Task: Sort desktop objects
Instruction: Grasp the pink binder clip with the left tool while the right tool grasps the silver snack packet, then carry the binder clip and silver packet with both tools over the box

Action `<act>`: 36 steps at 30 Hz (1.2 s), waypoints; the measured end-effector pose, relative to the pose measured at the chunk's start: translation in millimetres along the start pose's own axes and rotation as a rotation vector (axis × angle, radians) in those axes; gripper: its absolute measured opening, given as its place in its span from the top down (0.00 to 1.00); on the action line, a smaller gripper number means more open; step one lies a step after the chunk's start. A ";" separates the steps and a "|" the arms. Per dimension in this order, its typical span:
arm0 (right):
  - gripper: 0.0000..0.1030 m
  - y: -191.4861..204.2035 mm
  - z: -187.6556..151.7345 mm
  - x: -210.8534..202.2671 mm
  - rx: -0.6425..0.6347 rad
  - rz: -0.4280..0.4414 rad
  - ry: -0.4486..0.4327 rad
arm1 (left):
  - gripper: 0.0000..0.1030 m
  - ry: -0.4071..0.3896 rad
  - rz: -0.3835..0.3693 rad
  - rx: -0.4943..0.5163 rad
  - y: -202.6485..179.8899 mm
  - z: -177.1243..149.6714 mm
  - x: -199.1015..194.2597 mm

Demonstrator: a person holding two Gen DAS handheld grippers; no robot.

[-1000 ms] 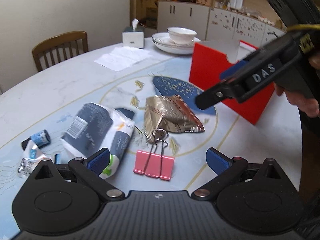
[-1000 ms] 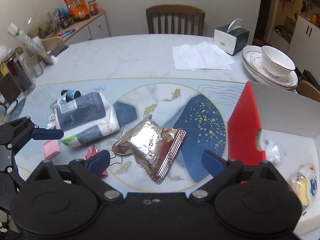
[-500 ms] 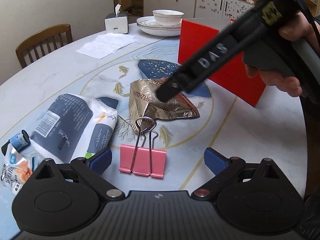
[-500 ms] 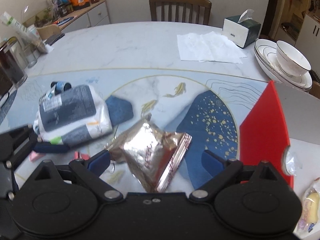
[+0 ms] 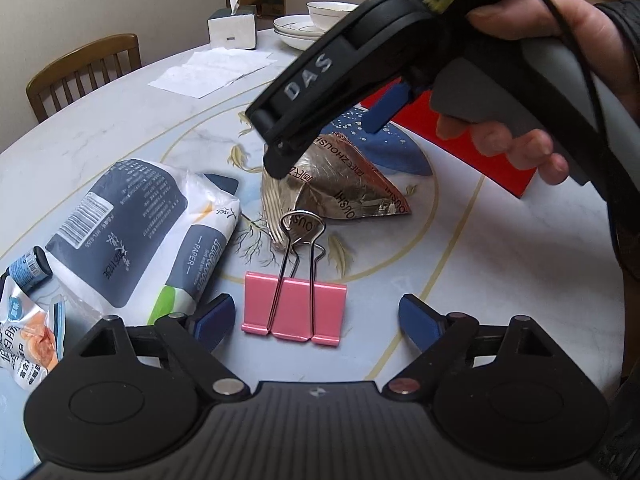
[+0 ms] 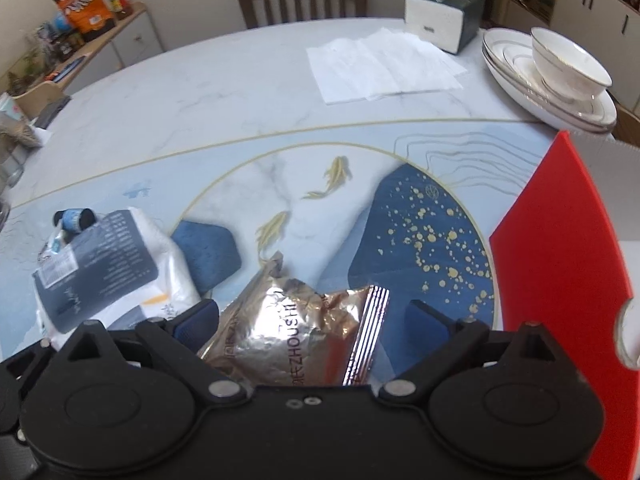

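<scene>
Marble-patterned round counter (image 6: 224, 92) in a dining room, strewn with small things to sort.

The left claw (image 5: 312, 322) is closing, nothing gripped yet, its pads either side of the pink binder clip (image 5: 294, 308) lying flat just ahead. The clip is stiff and light; I'd pinch its body, not the springy wire handles. The right claw (image 6: 316, 318) stands released over the foil snack bag (image 6: 296, 332), which looks crinkly, slippery and light; its sealed edge seems the surest hold. A red box (image 6: 560, 280) waits beside.
</scene>
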State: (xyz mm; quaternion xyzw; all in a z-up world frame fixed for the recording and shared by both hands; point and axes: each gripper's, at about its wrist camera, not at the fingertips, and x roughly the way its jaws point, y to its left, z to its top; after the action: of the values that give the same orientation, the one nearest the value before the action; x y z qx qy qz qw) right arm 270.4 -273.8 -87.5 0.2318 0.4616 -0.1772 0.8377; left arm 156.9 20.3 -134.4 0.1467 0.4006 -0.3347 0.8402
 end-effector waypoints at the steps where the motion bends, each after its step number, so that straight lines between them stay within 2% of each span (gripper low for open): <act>1: 0.03 0.0 0.0 2.9 0.007 -0.009 0.011 | 0.14 -0.001 0.000 0.001 0.1 -0.3 -0.1; 9: 0.03 2.0 -4.2 15.3 0.051 0.005 0.067 | 0.19 -0.004 -0.014 -0.019 2.1 -0.3 -2.1; 18: 0.04 13.1 -12.8 14.0 -0.042 -0.021 0.058 | 0.28 -0.006 -0.001 0.001 -2.2 -0.8 -3.5; 21: 0.10 13.6 -15.6 10.7 -0.050 -0.019 0.048 | 0.36 -0.006 0.004 0.004 -3.2 -0.7 -4.4; 24: 0.20 14.1 -17.8 6.1 -0.067 -0.010 0.041 | 0.46 -0.009 0.009 0.004 -3.7 -1.0 -6.0; 29: 0.42 10.1 -19.9 -1.5 -0.060 0.021 0.031 | 0.47 -0.005 0.004 0.005 -7.6 -1.6 -7.5; 36: 0.48 -0.7 -29.6 -15.5 -0.025 0.044 0.021 | 0.48 0.008 0.012 -0.030 -9.2 -1.1 -10.2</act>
State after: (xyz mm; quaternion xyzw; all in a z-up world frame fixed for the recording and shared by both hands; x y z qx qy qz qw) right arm 241.6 -256.8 -88.3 0.2335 0.4674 -0.1505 0.8393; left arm 145.3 18.7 -127.0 0.1379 0.4082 -0.3230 0.8426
